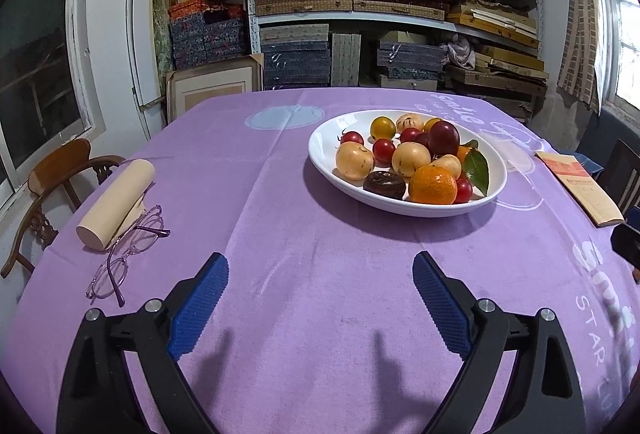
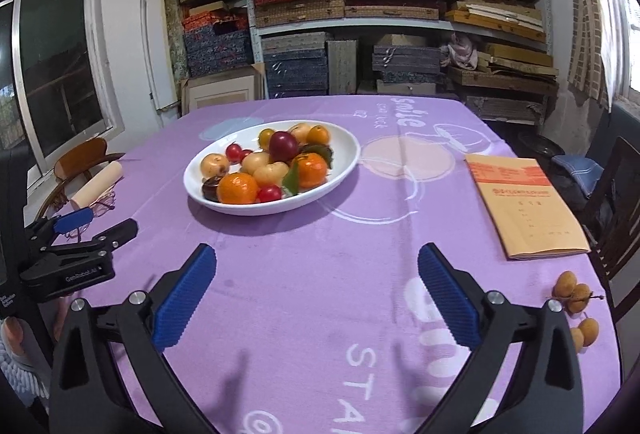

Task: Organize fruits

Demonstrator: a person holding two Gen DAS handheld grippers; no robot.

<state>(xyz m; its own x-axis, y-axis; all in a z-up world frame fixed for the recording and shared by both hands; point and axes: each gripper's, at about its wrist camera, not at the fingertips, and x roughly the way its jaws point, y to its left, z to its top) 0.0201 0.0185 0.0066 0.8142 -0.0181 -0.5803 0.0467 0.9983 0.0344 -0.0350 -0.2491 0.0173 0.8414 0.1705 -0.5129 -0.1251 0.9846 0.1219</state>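
1. fruits, a mixed heap of orange, yellow, red and dark round pieces, sit in the white oval ceramic dish [image 2: 352, 154] ahead of both sets of fingers; from the left gripper [image 1: 320, 298] it lies ahead and to the right.
2. left of that gripper's fingers lie a cream cylinder [image 1: 116, 204] and thin-framed glasses [image 1: 124, 258] touching it; a careless sweep could snag them.
3. both grippers are released, nothing between the blue pads; the right gripper [image 2: 316, 294] hangs over bare purple cloth [image 2: 320, 254].
4. right of its fingers lies a tan paper booklet [image 2: 524, 206]; nearer, a small cluster of brown-yellow stemmed fruits [image 2: 572, 290] rests by the table edge, apparently the leftover piece.
5. risks: a nudge could roll the cluster off; pinching one fruit may tear the stem; dropping it on the heap could dislodge others.
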